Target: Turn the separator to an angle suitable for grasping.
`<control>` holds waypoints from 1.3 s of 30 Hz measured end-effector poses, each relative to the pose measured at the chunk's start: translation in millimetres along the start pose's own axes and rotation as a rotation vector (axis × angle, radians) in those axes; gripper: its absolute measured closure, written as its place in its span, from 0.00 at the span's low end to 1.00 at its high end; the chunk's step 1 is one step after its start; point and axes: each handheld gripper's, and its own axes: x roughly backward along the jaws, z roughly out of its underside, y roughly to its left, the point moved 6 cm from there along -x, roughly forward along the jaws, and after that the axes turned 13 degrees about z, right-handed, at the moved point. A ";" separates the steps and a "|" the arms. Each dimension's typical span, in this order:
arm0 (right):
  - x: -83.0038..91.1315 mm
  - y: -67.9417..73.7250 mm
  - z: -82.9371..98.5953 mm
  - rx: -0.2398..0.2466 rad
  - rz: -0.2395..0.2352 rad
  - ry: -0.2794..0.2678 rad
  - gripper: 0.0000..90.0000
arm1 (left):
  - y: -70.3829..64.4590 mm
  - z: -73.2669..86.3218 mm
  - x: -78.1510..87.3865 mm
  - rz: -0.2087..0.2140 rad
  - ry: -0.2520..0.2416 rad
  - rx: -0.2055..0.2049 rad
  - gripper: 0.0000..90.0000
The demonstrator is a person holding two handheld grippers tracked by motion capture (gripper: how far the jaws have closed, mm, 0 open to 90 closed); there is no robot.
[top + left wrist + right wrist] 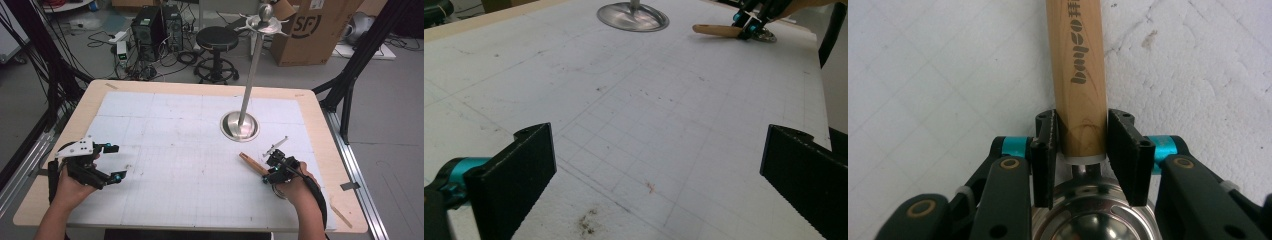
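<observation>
A utensil with a light wooden handle (pixel 1078 65) and a shiny steel head (pixel 1093 215) lies on the white gridded mat (pixel 175 145) at the right front. My right gripper (pixel 1082 145) is shut on the handle's end, just where it meets the steel head. In the high view the handle (pixel 250 162) points up and left from the right gripper (pixel 270 175). Over the mat's left edge my left gripper (pixel 119 161) is open, its jaws wide apart and nothing between them (pixel 659 170). From that gripper's view, the handle (pixel 716 30) and right gripper (pixel 749 22) show far off.
A tall steel stand (pixel 252 65) with hooks at its top rises from a round base (pixel 240 126) at the middle right of the mat; the base (pixel 633 16) also shows from the left gripper. Beyond the table are a black stool (pixel 216 40), computer cases (pixel 150 30) and a cardboard box (pixel 312 30).
</observation>
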 end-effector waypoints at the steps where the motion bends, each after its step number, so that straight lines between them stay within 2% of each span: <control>1: -0.1 -0.3 -0.1 0.003 0.001 -0.003 0.74 | -0.1 0.1 0.2 0.001 0.001 -0.002 0.02; 7: 0.8 0.5 1.0 0.005 0.002 -0.013 0.76 | -0.2 0.3 -0.5 0.001 0.003 -0.001 0.02; 18: 2.1 -2.0 4.4 -0.027 -0.018 -0.078 0.76 | 0.3 0.0 -0.3 0.001 -0.003 0.003 0.02; 19: 5.3 -3.4 3.5 -0.033 -0.024 -0.105 0.76 | 0.2 0.2 -0.2 0.001 -0.002 0.003 0.02; 20: 5.3 -3.4 3.5 -0.033 -0.024 -0.105 0.76 | 0.2 0.2 -0.1 0.002 -0.002 0.002 0.02; 24: 13.2 -2.4 0.7 -0.051 -0.060 -0.165 0.76 | 0.0 -0.2 0.0 0.003 -0.006 0.001 0.02; 28: 22.1 -1.5 -4.0 -0.056 -0.100 -0.256 0.76 | 0.0 -0.3 0.3 0.001 -0.007 0.002 0.02; 29: 27.1 -1.2 -6.6 -0.068 -0.122 -0.312 0.76 | 0.1 -0.3 0.4 0.001 -0.007 0.001 0.02; 30: 27.1 -1.2 -6.6 -0.068 -0.122 -0.312 0.76 | -0.1 -0.4 0.5 0.003 -0.008 0.000 0.02; 32: 32.2 -1.0 -8.0 -0.080 -0.144 -0.350 0.76 | 0.1 -0.4 0.7 0.003 -0.007 -0.001 0.02; 33: 36.5 -1.2 -9.2 -0.084 -0.156 -0.390 0.76 | -0.1 -0.5 0.6 0.004 -0.008 0.000 0.02; 34: 36.5 -1.2 -9.2 -0.084 -0.156 -0.390 0.76 | -0.1 -0.6 0.5 0.004 -0.009 -0.001 0.02; 39: 45.9 0.3 -12.8 -0.097 -0.213 -0.488 0.76 | -0.5 -0.8 0.5 0.010 -0.009 -0.003 0.02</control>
